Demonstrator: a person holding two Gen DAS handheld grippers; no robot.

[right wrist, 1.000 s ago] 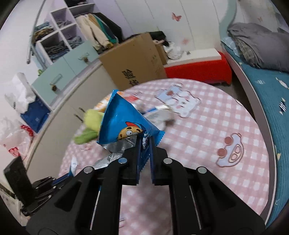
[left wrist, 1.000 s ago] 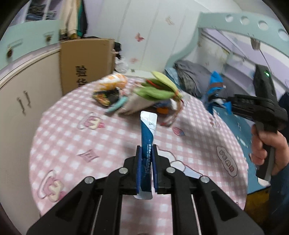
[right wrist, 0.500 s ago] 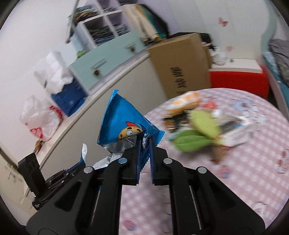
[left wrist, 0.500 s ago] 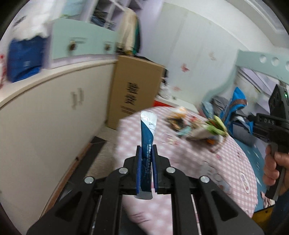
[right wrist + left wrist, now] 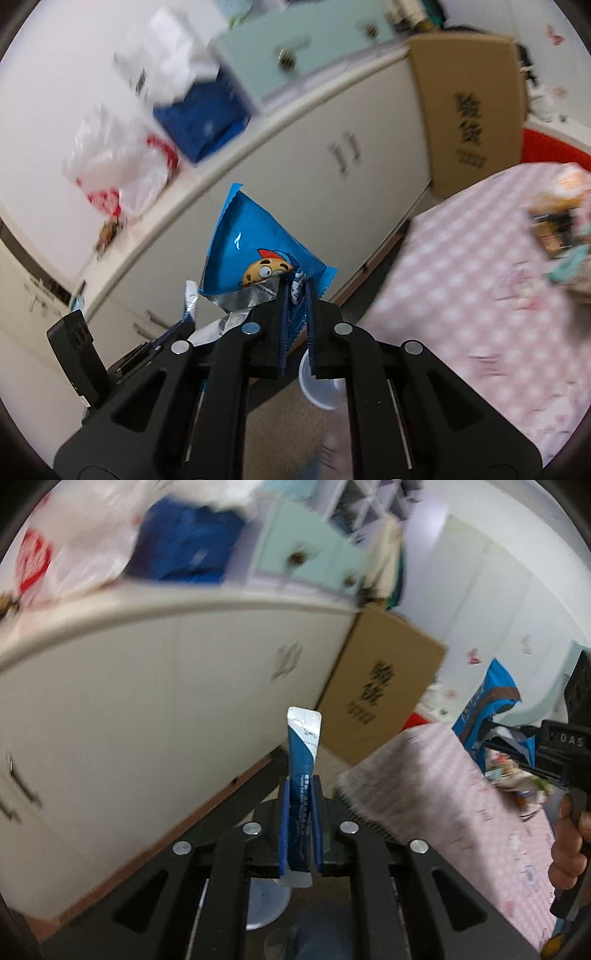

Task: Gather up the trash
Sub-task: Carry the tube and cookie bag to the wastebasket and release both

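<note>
My left gripper (image 5: 300, 786) is shut on a narrow blue and silver sachet (image 5: 302, 746) that stands upright between the jaws. My right gripper (image 5: 296, 291) is shut on a blue cookie wrapper (image 5: 255, 254) with a cartoon cookie on it. Both are off the left edge of the pink checked table (image 5: 480, 288), over the floor. A pale round bin (image 5: 317, 384) shows below the right gripper; its rim also shows under the left gripper (image 5: 264, 904). More trash lies on the table (image 5: 524, 779). The right gripper and its wrapper (image 5: 487, 701) appear in the left wrist view.
A long white cabinet (image 5: 147, 709) runs along the wall with plastic bags (image 5: 122, 162) on top. A cardboard box (image 5: 380, 694) stands at its far end beside the table. The left gripper's body (image 5: 79, 354) is at the lower left of the right wrist view.
Both grippers have swung left, away from the table top and out over the floor beside the cabinet. Each still holds its piece of trash. The bin has come into view below.
</note>
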